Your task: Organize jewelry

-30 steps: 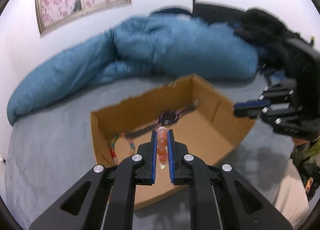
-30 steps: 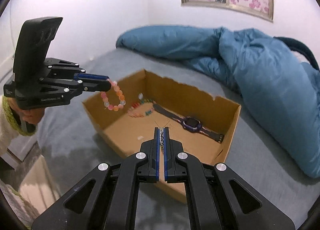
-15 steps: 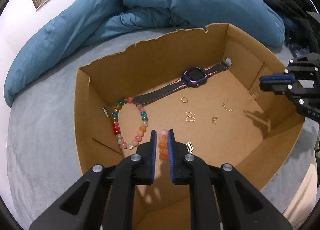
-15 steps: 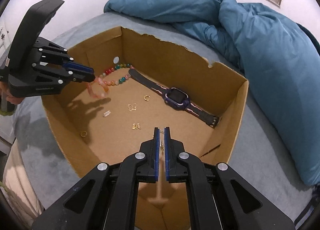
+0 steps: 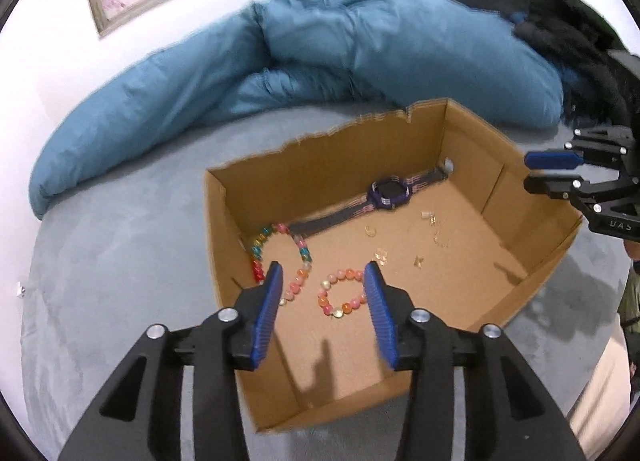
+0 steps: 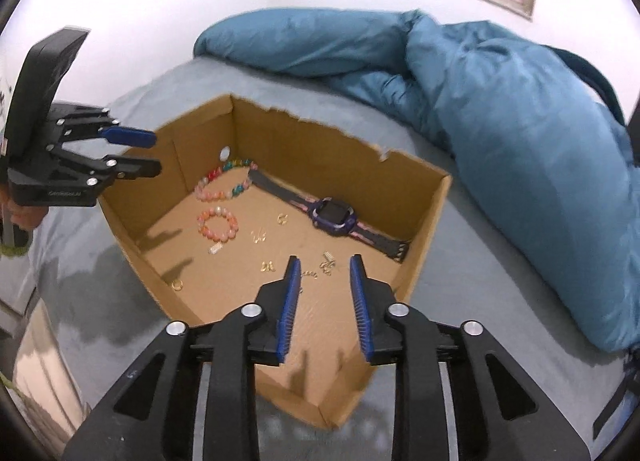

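Your left tongs (image 5: 322,281) stand wide open and hold nothing. The pink bead bracelet (image 5: 342,295) lies on the floor of the cardboard box (image 5: 320,149), lower centre of the left view, between the blue pads. Your right tongs (image 6: 324,277) are also open and empty, above the small gold pieces (image 6: 326,261). The purple watch (image 6: 334,215) lies along the far wall.

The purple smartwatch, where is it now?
The purple smartwatch lies on the cardboard box floor along the back wall, its strap reaching the multicolored bead bracelet.
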